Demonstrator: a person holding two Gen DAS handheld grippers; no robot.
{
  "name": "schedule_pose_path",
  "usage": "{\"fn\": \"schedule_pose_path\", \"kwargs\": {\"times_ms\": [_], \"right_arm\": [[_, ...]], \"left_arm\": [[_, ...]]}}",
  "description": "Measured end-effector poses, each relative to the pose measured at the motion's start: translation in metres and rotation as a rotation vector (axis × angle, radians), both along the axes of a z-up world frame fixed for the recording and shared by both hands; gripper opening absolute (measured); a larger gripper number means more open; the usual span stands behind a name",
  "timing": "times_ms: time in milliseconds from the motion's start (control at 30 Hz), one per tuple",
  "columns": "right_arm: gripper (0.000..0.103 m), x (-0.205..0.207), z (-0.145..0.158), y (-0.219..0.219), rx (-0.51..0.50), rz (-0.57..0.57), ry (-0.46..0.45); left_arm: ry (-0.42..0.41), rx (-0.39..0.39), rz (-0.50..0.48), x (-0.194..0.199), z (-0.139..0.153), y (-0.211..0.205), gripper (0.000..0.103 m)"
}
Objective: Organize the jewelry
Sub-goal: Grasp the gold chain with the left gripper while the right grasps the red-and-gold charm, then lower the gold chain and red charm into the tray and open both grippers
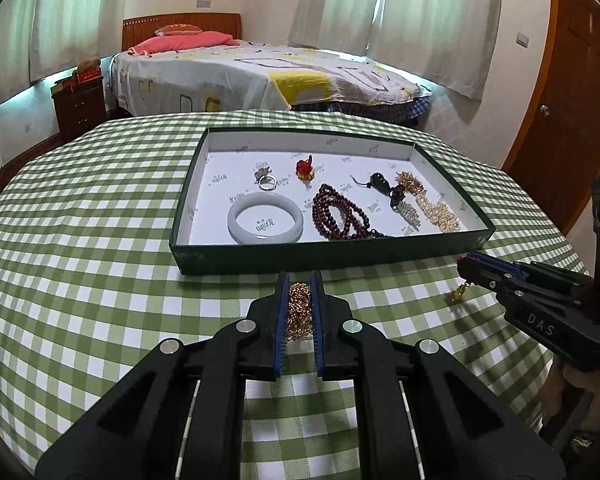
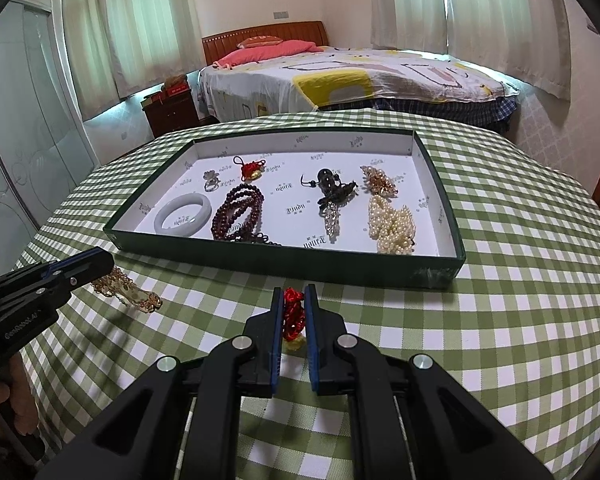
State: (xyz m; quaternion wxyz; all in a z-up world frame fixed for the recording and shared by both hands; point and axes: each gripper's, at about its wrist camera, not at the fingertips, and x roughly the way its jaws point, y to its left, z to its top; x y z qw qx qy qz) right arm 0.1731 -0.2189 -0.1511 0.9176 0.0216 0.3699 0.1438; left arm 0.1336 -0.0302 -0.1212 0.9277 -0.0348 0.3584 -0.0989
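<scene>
Two grippers each pinch limp, light jewelry above the green-checked bench at six o'clock of the shallow green tray (image 1: pixel 324 258): left gripper (image 1: pixel 300 280) a bunched gold chain (image 1: pixel 299 312), right gripper (image 2: pixel 293 294) a red knotted-cord charm (image 2: pixel 293 314), both likely to dangle and snag.

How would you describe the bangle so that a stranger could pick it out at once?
Find the green tray on the checked tablecloth. In its near left corner lies the pale jade bangle, beside dark red beads. It alone is one smooth, solid ring.
</scene>
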Motion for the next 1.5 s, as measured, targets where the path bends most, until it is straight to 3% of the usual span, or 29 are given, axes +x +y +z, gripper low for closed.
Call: {"fn": "schedule_pose_path", "kwargs": {"times_ms": [900, 1500], "right_arm": [[0.011, -0.012, 0.035, 0.004, 0.007, 0.006, -0.087], [0.011, 0.034, 0.085, 0.009, 0.009, 0.018, -0.216]], "left_arm": [[-0.117, -0.026, -0.011, -0.009, 0.052, -0.001, 0.011], [-0.223, -0.05, -0.04, 0.042, 0.093, -0.017, 0.011]]}}
